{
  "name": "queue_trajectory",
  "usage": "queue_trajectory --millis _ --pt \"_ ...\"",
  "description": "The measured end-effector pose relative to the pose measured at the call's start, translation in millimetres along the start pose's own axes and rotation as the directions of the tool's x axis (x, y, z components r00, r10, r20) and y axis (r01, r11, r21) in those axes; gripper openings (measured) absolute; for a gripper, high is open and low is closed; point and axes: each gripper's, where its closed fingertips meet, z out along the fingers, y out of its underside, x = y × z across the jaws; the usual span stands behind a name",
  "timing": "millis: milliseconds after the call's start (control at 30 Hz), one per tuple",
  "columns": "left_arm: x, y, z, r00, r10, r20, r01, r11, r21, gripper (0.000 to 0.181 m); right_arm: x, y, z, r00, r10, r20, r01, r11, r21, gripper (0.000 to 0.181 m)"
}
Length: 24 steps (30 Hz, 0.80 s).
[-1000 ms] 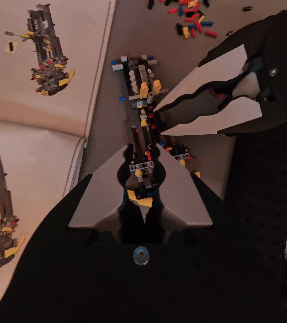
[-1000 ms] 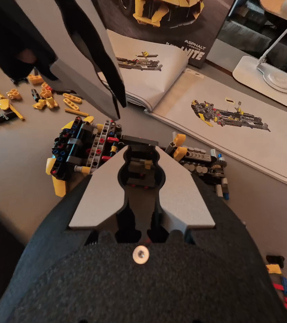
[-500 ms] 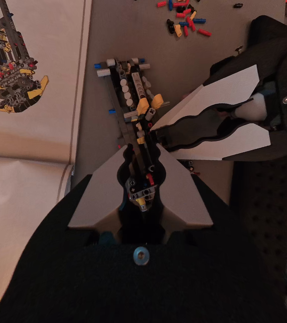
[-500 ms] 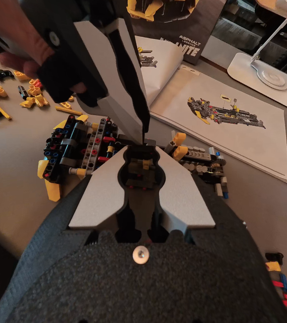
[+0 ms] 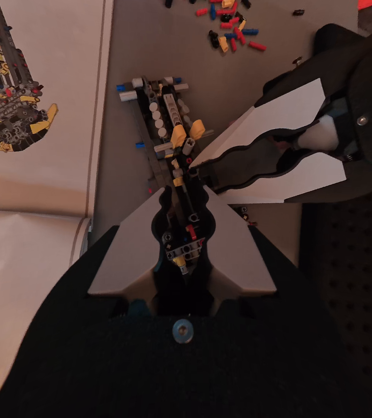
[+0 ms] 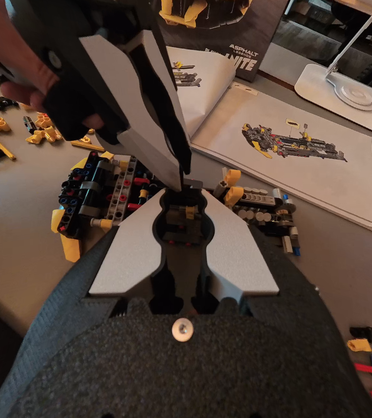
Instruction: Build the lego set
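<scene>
On my left the instruction booklet point(image 5: 44, 158) lies open; the lego chassis point(image 5: 169, 126) sits on the grey table point(image 5: 237, 74). My left gripper point(image 5: 185, 192) is spread around its near end. From the right, my right gripper point(image 5: 197, 178) is also parted, tips touching its middle.

One lego chassis point(image 5: 169, 126), one open booklet point(image 6: 293, 144), two claws.

Glossy plastic black-and-yellow lego chassis point(image 6: 112, 199) on a smooth matt grey table point(image 6: 17, 226); matt paper instruction booklet point(image 6: 293, 172); grainy, rough black gripper body point(image 6: 180, 373)
</scene>
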Motion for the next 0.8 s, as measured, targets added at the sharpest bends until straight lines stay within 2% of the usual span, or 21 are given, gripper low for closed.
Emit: queue_trajectory --millis 133,233,400,533,800 --pt "-0.9 0.2 -0.3 1.0 -0.001 0.004 0.001 1.0 0.005 0.018 -0.2 -0.5 0.0 1.0 -0.007 -0.002 0.007 1.0 0.006 0.025" --pt "-0.2 -0.2 0.3 1.0 -0.001 -0.003 0.001 1.0 0.009 0.016 -1.5 -3.4 -3.5 0.999 -0.037 -0.012 0.037 0.999 0.024 0.035" --pt "-0.4 -0.7 0.7 1.0 -0.004 -0.004 0.004 1.0 0.016 0.016 -12.4 -6.6 -13.8 0.989 -0.147 0.003 0.147 0.987 0.07 0.037" --pt "0.1 -2.0 1.5 1.0 -0.002 -0.007 0.002 1.0 0.019 0.016 -19.1 -3.3 -9.4 0.971 -0.24 -0.017 0.24 0.969 0.051 0.038" --pt "-1.1 -3.3 2.0 1.0 0.004 0.01 -0.004 1.0 0.021 0.014 -17.4 2.6 -3.1 0.978 -0.209 -0.001 0.209 0.978 0.018 0.039"
